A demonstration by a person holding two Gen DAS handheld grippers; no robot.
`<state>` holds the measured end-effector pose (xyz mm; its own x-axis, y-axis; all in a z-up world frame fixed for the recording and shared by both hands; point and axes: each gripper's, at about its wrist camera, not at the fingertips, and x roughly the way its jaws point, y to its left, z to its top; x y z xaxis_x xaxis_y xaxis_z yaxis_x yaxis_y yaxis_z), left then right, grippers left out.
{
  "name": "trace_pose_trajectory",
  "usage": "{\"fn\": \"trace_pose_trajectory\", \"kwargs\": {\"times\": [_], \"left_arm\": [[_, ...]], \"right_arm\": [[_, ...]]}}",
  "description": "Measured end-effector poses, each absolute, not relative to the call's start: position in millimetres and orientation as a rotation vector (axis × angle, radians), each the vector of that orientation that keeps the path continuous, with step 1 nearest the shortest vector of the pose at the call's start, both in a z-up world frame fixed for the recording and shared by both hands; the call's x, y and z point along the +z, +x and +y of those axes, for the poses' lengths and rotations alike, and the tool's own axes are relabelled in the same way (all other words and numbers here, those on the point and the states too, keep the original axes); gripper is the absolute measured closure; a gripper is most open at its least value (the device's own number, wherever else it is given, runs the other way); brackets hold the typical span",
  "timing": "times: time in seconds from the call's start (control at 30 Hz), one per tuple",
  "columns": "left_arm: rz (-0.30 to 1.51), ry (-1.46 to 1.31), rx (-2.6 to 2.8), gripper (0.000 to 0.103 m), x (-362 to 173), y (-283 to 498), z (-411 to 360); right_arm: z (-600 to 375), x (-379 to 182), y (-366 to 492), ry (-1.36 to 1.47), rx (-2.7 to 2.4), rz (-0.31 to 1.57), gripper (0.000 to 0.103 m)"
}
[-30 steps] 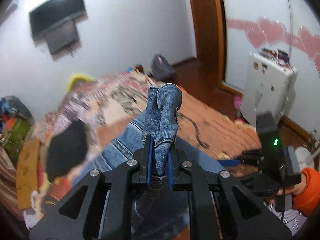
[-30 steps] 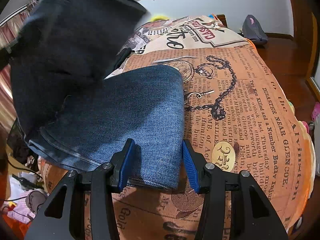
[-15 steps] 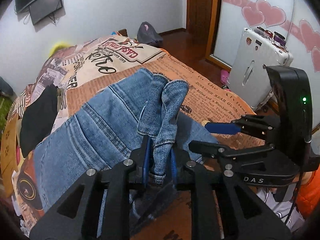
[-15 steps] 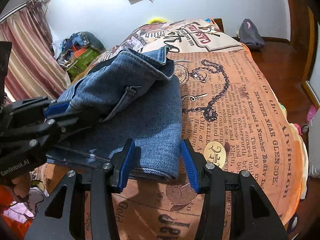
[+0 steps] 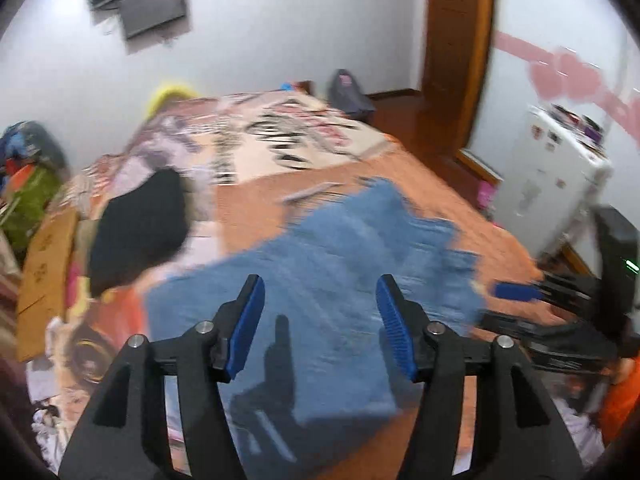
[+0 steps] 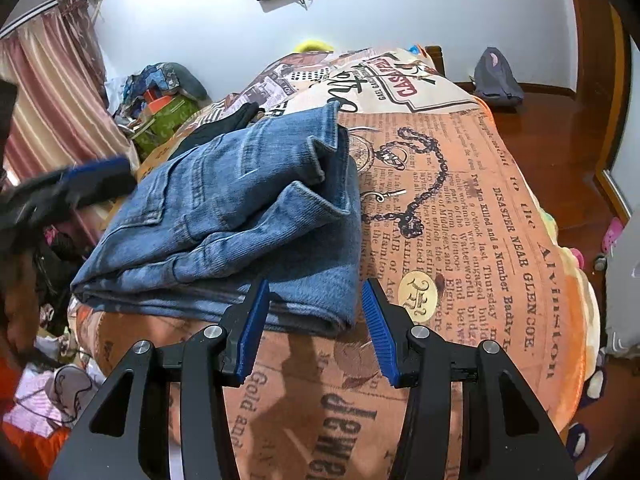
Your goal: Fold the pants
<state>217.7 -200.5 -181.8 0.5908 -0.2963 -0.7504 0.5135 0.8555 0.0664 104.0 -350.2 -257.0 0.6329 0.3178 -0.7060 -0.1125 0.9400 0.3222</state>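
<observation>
Blue denim pants lie folded in a thick stack on the orange printed bed cover; the left wrist view shows the same pants, blurred. My left gripper hovers above the stack, its jaws opening, with nothing between the blue pads. My right gripper stands open at the near edge of the stack, its pads on either side of the folded corner without pressing it. The left gripper shows as a blur at the left of the right wrist view, and the right gripper at the right of the left wrist view.
A black garment lies on the bed left of the pants. A white cabinet stands at the right, a wooden door frame behind. Clutter and a green box sit by the striped curtain. A grey bag is on the floor.
The left gripper let go of the folded denim leg ends it was pinching, opened wide and drew back. The released layer now lies on top of the stack. The right gripper kept its opening.
</observation>
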Motion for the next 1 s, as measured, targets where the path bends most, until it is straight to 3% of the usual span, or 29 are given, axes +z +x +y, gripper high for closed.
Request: {"fn": "trace_pose_trajectory", "kwargs": {"times": [0.27,0.47,0.7,1.0], "left_arm": [[0.848,0.346,-0.193,0.041,-212,323,-123],[1.008,0.29,-0.193,0.041,-266,374,-89],[0.983,0.285,-0.245,0.04,-286,352,-70],[0.969,0.354,-0.309,0.04,-271,283,-49]], "right_arm": [[-335,-254,100,0.253,0.274,0.867,0.058],[-315,-263,106,0.244,0.294,0.923,0.058],[-312,-273,129,0.227,0.268,0.967,0.055],[-323,-279,190,0.174,0.231,0.998,0.054]]}}
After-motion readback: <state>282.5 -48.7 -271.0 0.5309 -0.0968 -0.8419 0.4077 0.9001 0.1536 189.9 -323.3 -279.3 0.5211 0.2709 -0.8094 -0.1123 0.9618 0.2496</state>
